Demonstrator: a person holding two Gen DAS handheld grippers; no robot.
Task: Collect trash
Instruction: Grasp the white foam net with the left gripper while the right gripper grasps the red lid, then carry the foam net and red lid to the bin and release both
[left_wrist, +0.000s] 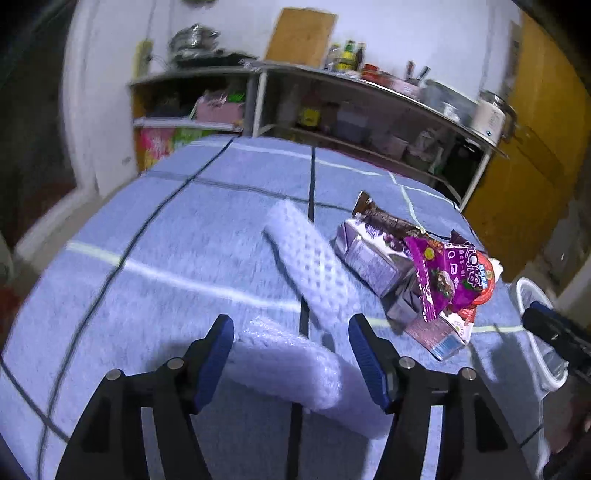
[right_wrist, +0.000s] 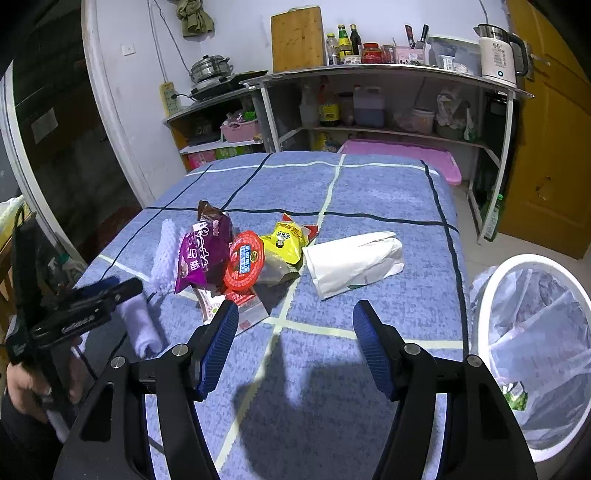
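The left hand-held gripper (left_wrist: 291, 343) gapes wide around a white foam sleeve (left_wrist: 295, 365); the right hand-held gripper (right_wrist: 295, 332) gapes empty, wrappers (right_wrist: 207, 251) ahead on the blue-checked desk (right_wrist: 369, 192).

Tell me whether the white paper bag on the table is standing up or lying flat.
Lying flat. The white paper bag rests on its side on the blue checked cloth, right of the yellow wrapper.

A matt, nubby cloth (right_wrist: 332, 206) is spread under glossy plastic wrappers (right_wrist: 203, 251); beside these a matt white paper bag (right_wrist: 352, 260) and white foam netting (left_wrist: 310, 254) are seen.
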